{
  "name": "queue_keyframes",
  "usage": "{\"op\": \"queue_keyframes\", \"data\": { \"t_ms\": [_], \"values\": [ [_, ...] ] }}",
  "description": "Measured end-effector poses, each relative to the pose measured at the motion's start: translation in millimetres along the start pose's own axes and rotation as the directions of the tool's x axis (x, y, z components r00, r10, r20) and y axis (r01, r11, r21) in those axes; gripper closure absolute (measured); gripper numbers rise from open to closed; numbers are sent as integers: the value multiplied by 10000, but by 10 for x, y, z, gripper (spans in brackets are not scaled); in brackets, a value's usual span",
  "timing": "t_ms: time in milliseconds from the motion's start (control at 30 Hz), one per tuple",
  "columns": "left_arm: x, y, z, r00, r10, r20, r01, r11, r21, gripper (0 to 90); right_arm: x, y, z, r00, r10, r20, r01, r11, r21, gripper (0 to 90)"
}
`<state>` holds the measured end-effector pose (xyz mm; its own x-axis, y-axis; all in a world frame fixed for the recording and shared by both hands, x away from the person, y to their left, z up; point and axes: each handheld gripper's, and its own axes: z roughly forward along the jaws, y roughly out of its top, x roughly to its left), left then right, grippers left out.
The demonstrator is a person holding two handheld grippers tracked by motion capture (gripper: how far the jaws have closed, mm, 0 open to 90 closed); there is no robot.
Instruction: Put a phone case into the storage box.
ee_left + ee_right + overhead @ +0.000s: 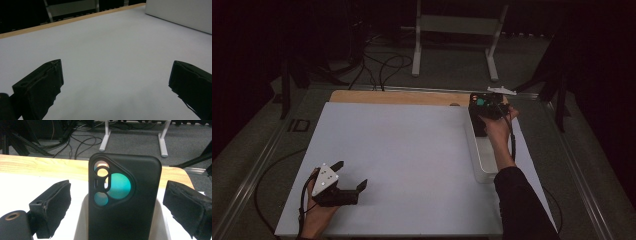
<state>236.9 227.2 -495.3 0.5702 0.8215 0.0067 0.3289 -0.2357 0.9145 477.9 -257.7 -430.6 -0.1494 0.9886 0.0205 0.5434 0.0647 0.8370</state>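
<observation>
At the far right of the table [402,150], my right tool [117,205] hangs wide open over the white tray [482,165]. The black phone case [123,195] stands up tall right between its jaws. My left tool [115,82], open and empty, rests far away.

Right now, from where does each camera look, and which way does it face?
High view: above the table, looking forward and down; both hands and forearms show.
Left gripper view: on the left gripper, facing bare table between its open fingers.
Right gripper view: on the right gripper, facing the phone case standing in the white tray.
Shared: high and right gripper views both show case and tray.
</observation>
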Motion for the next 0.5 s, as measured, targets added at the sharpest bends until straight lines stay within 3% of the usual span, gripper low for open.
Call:
{"op": "queue_keyframes", "data": {
  "t_ms": [500],
  "values": [
    [5, 23, -18, 9999, -58, -89, 57, 10000, -41, 4, 61, -23, -292, 9940, -439, -1000, 416, 9988, -247, 74]
  ]
}}
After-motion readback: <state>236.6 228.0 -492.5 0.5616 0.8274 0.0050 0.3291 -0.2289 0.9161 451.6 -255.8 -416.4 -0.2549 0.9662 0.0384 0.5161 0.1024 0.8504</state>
